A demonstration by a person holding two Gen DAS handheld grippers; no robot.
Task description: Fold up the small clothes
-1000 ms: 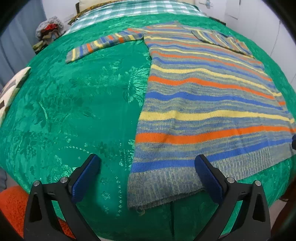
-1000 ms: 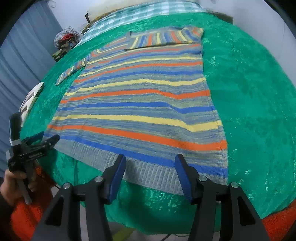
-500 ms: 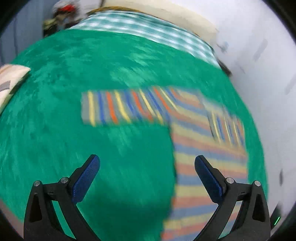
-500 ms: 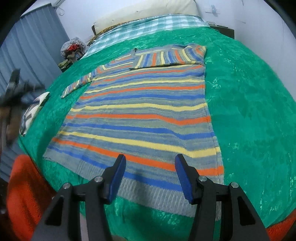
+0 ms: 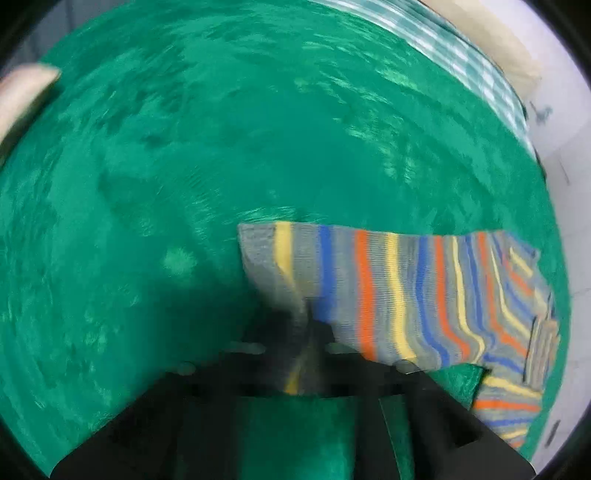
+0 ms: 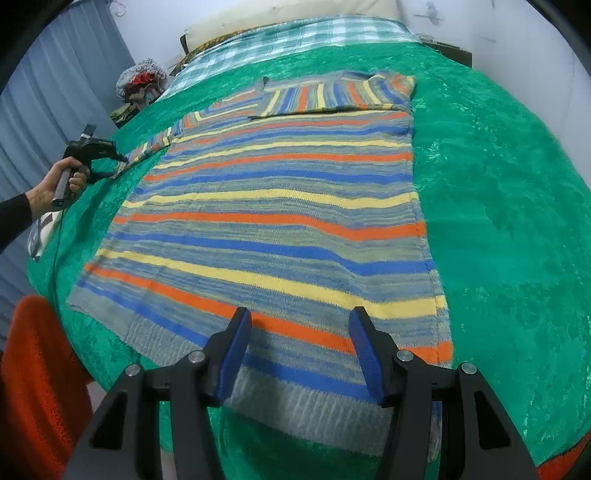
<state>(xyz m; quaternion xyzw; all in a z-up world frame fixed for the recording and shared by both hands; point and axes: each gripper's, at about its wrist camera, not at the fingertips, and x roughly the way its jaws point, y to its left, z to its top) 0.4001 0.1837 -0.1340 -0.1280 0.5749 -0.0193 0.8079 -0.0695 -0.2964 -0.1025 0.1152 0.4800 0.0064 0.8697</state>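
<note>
A striped knit sweater (image 6: pixel 280 206) in grey, blue, orange and yellow lies flat on a green bedspread (image 6: pixel 498 184). Its right sleeve (image 6: pixel 325 96) is folded across the chest. Its left sleeve (image 5: pixel 369 280) stretches out to the side, and my left gripper (image 5: pixel 303 332) is shut on the cuff end, with the fabric bunched between the jaws. From the right wrist view, that left gripper (image 6: pixel 122 159) shows at the sleeve's tip, held by a hand. My right gripper (image 6: pixel 299 350) stands open just above the sweater's ribbed hem, with nothing pinched.
A checked sheet (image 6: pixel 295 33) and a pillow lie at the bed's head. A heap of clothes (image 6: pixel 140 81) sits by the grey curtain (image 6: pixel 55 92). An orange blanket (image 6: pixel 37 369) hangs at the near left edge. A patterned cushion (image 5: pixel 22 92) lies at the bed's left side.
My left gripper swept from the sweater's hem up to the outstretched sleeve and closed on its cuff. The right gripper stayed over the hem, still open.
</note>
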